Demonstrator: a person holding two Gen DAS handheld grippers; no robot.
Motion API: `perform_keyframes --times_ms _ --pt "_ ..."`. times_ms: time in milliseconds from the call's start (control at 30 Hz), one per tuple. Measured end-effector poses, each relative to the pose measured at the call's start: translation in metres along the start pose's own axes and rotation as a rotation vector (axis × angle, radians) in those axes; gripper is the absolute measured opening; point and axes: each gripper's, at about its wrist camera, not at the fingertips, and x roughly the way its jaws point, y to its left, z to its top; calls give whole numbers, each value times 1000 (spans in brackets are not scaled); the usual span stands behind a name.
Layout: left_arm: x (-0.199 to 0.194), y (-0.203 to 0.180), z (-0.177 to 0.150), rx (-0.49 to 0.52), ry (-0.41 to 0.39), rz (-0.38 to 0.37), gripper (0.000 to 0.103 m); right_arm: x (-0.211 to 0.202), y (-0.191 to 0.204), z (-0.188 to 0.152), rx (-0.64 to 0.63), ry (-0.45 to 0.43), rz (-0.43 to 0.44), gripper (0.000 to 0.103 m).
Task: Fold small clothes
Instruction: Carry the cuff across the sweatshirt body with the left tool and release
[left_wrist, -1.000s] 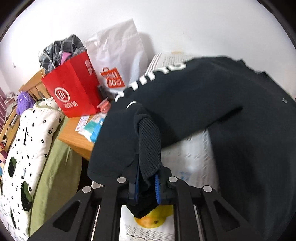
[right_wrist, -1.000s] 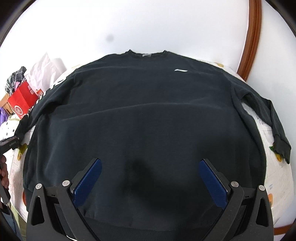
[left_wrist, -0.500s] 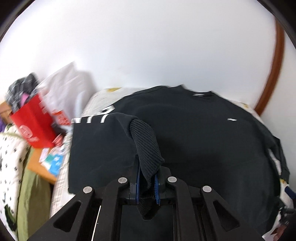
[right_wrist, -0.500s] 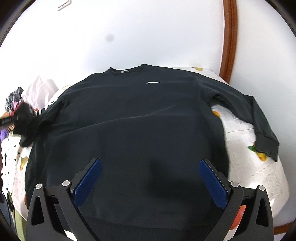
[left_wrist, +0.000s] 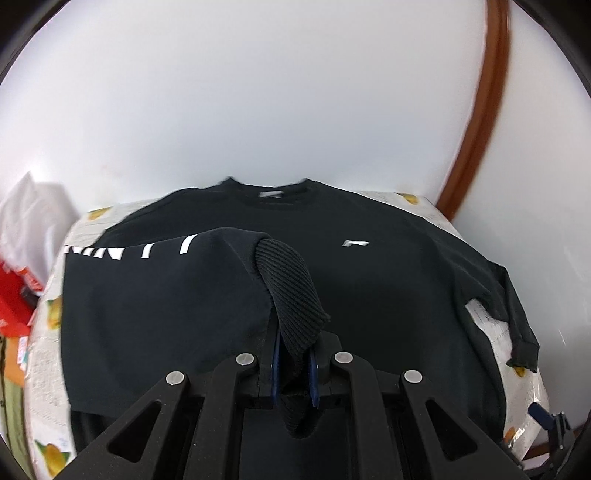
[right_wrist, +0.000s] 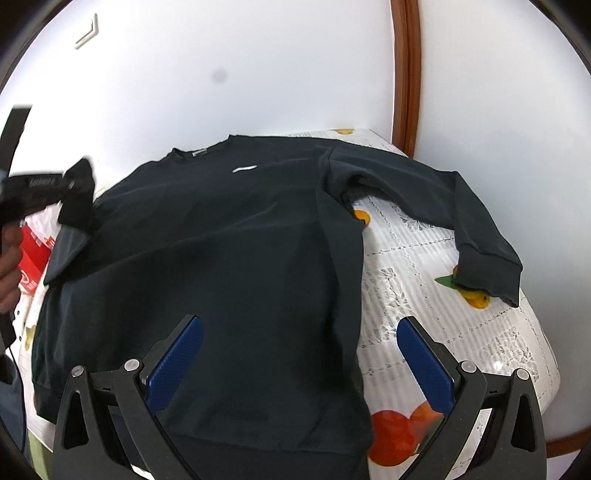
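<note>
Here the black sweatshirt lies face up and spread flat across a table with a white lace cloth printed with oranges, its collar toward the wall, which gives a smooth base to fold on. The left gripper is clamped tight on the ribbed cuff of one sleeve, the blue pads pinching the knit so that the cuff's end pokes out behind them; holding by the cuff, the sleeve's stiffest part, probably lets the whole sleeve follow as one piece. That sleeve, with white lettering along it, is lifted and draped inward over the chest, so this looks like the step of folding the sleeve across the body. In the right wrist view the same gripper hangs above the garment's far edge with the cuff dangling from it. The right gripper hovers low over the hem with its jaws spread wide and nothing between them, seemingly ready to steady the cloth or to take the other sleeve, which lies stretched out on the table, its cuff near the edge. A red bag stands beside the table, clear of the work.
</note>
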Motion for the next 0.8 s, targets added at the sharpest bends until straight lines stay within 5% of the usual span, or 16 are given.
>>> perform_keyframes --times_ms 267,400,500,667,800 --pt "18 -18 -3 -1 49 -91 13 9 0 -6 -19 23 -9 103" --pt "9 -13 -8 -10 50 -133 36 12 5 -5 -15 31 -6 103" --pt "-12 5 -14 -15 7 -106 70 12 16 -1 -16 27 15 103" --pt "-45 51 -25 -29 -47 -76 72 15 50 13 -61 9 57 103" --pt "-61 111 -45 -71 -51 58 73 29 88 34 -106 -2 117 99"
